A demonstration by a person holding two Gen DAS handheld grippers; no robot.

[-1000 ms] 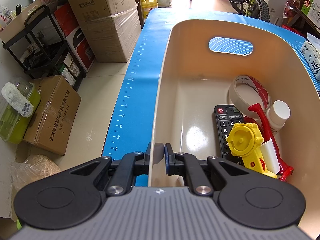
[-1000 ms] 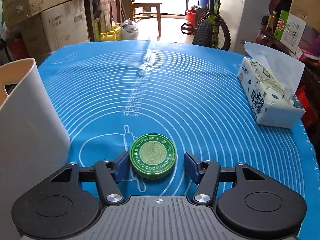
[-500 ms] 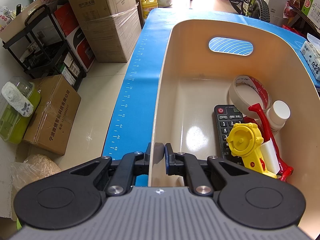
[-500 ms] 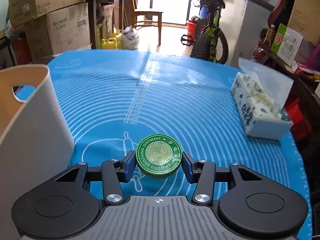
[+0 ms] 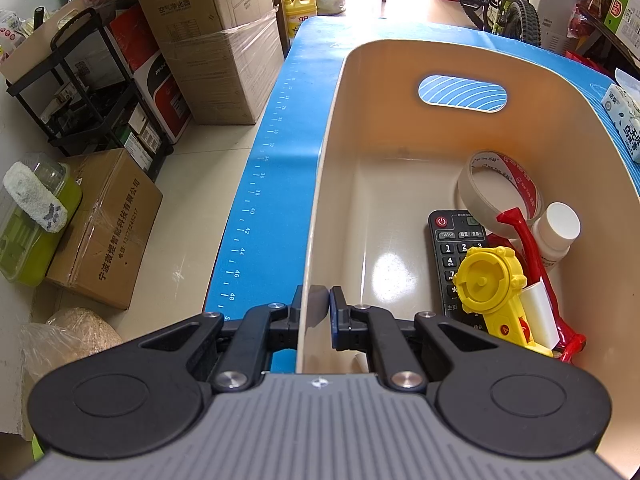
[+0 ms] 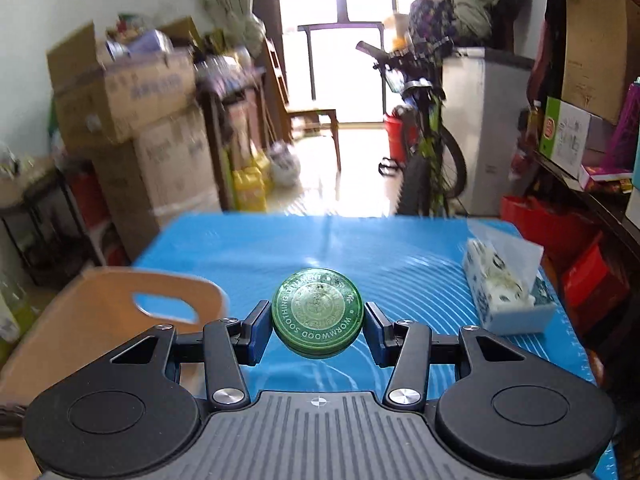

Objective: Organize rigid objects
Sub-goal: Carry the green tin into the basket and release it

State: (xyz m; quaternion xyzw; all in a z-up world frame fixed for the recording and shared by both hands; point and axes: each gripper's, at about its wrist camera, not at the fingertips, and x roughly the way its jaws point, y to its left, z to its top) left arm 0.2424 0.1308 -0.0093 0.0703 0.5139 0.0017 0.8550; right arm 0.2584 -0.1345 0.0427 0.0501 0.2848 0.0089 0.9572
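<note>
The green ointment tin point(image 6: 317, 313), round and lettered "Wormwood Soothing Ointment" around its lid, sits clamped between the two blue pads of the right tool point(image 6: 317, 330), one pad pressing on each side of its rim. It is held up off the blue baking mat point(image 6: 400, 256) that covers the bench, lid facing the camera and tipped slightly toward it. To the left of the tin and a little below it stands the cream storage bin point(image 6: 100, 300), its oval handle cutout showing the blue mat behind. On the right side of the mat lies a tissue pack point(image 6: 504, 288) with a sheet sticking up

In the left wrist view the left tool point(image 5: 318, 312) is closed onto the near left wall of the storage bin point(image 5: 320, 200), one finger outside and one inside, pinching the thin rim. Inside the bin, gathered at its right end, are a roll of tape point(image 5: 498, 190) leaning on the wall, a black remote control point(image 5: 452, 256) lying flat, a yellow toy point(image 5: 494, 284) on top of the remote, a red-handled tool point(image 5: 532, 256) and a small white bottle point(image 5: 558, 234) just beside the tape. The left half of the bin floor is bare. Left of the bench, cardboard boxes point(image 5: 216, 36) stand on the floor, well apart from the bin
</note>
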